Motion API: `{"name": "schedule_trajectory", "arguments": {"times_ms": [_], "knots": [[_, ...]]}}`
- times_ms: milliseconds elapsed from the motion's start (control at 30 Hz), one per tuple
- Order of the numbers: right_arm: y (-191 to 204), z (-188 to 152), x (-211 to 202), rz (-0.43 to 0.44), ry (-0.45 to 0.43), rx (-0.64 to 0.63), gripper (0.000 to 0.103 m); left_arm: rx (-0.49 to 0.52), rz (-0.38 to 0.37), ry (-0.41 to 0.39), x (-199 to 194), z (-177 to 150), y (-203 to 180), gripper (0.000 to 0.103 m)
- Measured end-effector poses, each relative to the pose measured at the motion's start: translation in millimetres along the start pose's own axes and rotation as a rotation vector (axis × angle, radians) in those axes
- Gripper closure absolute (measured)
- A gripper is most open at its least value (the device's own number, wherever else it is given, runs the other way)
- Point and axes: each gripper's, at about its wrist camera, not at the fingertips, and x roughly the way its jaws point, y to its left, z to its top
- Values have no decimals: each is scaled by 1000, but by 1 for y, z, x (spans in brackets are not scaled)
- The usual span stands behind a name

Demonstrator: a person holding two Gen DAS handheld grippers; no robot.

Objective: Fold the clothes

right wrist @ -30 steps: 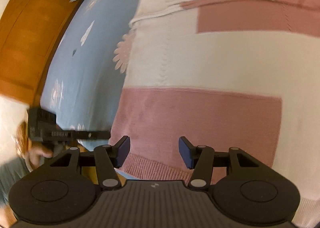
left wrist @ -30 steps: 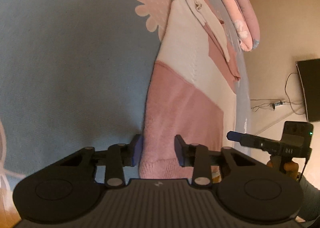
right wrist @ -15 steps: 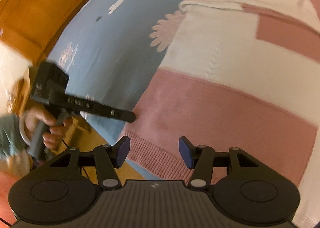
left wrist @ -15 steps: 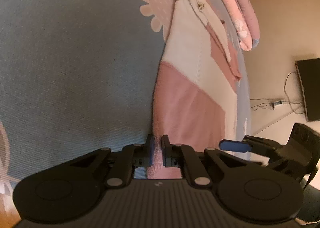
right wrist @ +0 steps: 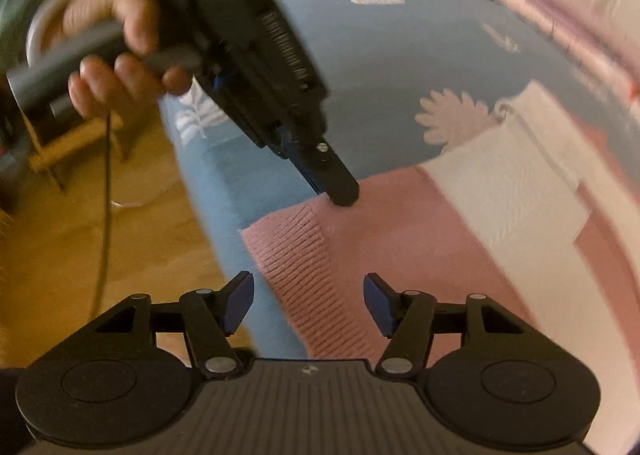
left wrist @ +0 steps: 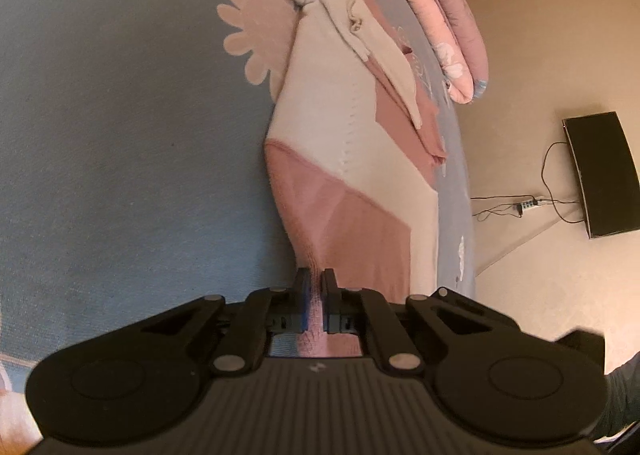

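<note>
The left gripper [left wrist: 313, 287], clamped on the near hem corner of the pink-and-cream knitted sweater [left wrist: 360, 175] lying flat on the blue flowered bedspread [left wrist: 120, 115], anchored it while the empty right gripper [right wrist: 308, 301], jaws opening, straddled the ribbed hem, presumably to take a second hold.

A bed [left wrist: 120, 143] with a blue, flower-printed cover carries a pink-and-cream sweater [left wrist: 352, 159] spread flat, and a rolled pink quilt [left wrist: 448, 23] beyond it.

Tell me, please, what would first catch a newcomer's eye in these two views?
The pink and cream sweater spread on the blue flowered bedspread. The left gripper is clamped on its ribbed pink hem, while the right gripper hangs above the hem, jaws opening.
</note>
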Motion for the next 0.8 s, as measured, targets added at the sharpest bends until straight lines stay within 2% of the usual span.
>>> {"name": "schedule_trajectory", "arguments": {"times_ms": [200,233,267,300,400,467,500,533,600,700,800], "knots": [[24,1,23,-126,17,-132,38,3,-10,3,1,1,0,100],[25,1,23,-126,19,-148,40,4,-7,3,1,1,0,100],[25,2,23,-120,19,-148,54,5,-4,4,1,1,0,100],[23,3,21,-122,22,-141,79,6,-2,4,0,1,0,100],[15,5,17,-110,30,-103,90,17,5,11,-1,0,0,100],[4,7,13,-94,37,-36,92,45,54,18,-3,1,-4,94],[-2,8,12,-74,44,-1,92,67,75,39,-3,2,-7,81],[-9,9,10,-54,47,45,92,98,98,58,-5,3,-9,63],[-27,10,7,5,60,165,92,212,183,66,-12,4,-22,48],[-55,9,6,89,77,343,93,468,333,65,-20,-1,-47,46],[-75,8,6,119,85,433,93,810,485,94,-12,-16,-76,41]]}}
